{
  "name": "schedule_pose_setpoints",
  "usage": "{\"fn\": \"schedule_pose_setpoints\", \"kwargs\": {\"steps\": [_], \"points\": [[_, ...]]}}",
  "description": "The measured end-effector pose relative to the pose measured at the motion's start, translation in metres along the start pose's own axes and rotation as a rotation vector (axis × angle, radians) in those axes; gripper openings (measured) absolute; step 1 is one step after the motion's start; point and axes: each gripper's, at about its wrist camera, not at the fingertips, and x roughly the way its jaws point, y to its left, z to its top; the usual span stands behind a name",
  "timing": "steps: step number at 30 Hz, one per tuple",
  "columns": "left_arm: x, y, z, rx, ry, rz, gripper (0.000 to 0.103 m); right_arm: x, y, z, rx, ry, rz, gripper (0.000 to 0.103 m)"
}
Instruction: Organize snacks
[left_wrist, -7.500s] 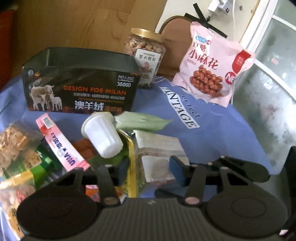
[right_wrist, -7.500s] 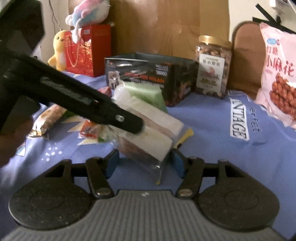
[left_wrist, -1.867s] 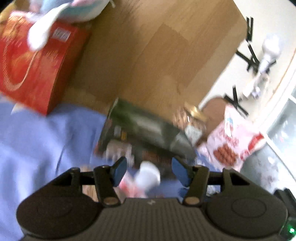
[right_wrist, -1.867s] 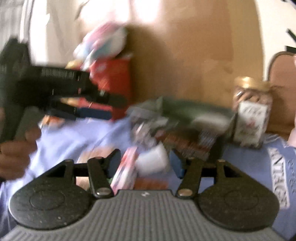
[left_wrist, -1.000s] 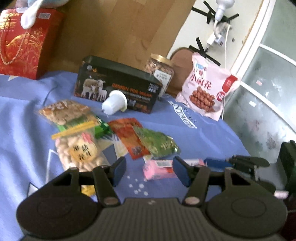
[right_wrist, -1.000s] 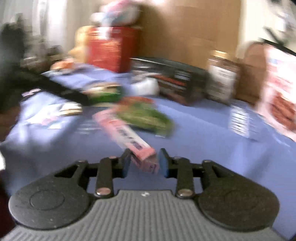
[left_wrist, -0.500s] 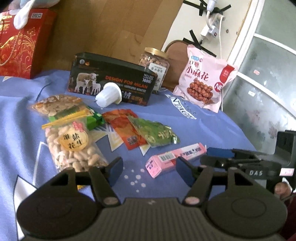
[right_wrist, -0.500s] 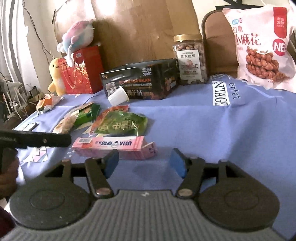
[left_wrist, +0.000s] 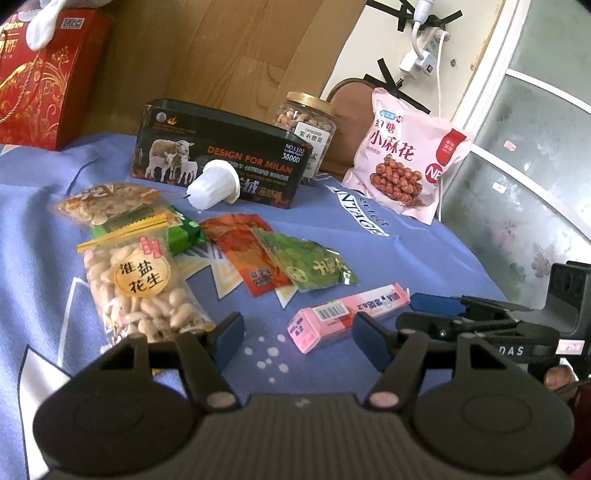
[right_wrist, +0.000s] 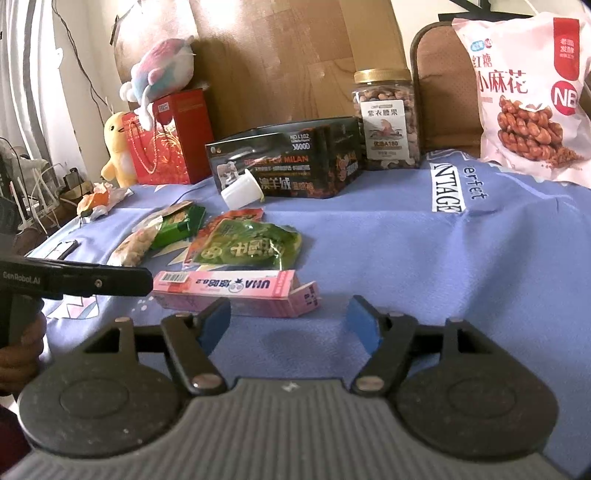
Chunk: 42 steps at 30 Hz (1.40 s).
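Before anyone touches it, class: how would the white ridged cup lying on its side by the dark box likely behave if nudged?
The white cup lies on its side on the blue cloth, so it would probably roll, curving because it tapers. It looks like thin plastic, likely light and easily knocked. The dark box right behind it should stop it rolling that way.

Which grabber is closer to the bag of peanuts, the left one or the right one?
Left. The left gripper has one fingertip right beside the peanut bag. The right gripper sits by the pink box, with the bag farther off past it.
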Motion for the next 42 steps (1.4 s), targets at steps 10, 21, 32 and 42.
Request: {"fn": "schedule_pose_setpoints", "kwargs": {"steps": [10,21,32,42], "points": [[0.001,0.001,-0.001,-0.01,0.005,-0.016,0.069,0.0,0.0,0.0,0.001,0.002,0.006,0.076],[0.002,0.004,0.001,-0.022,0.009,-0.032,0.071,0.0,0.001,-0.001,0.003,0.003,0.0,0.077],[0.002,0.004,0.001,-0.023,0.009,-0.033,0.071,-0.001,0.009,-0.003,-0.067,0.009,0.06,0.075],[0.002,0.004,0.001,-0.024,0.009,-0.034,0.071,0.0,0.009,-0.002,-0.064,0.018,0.061,0.076]]}}
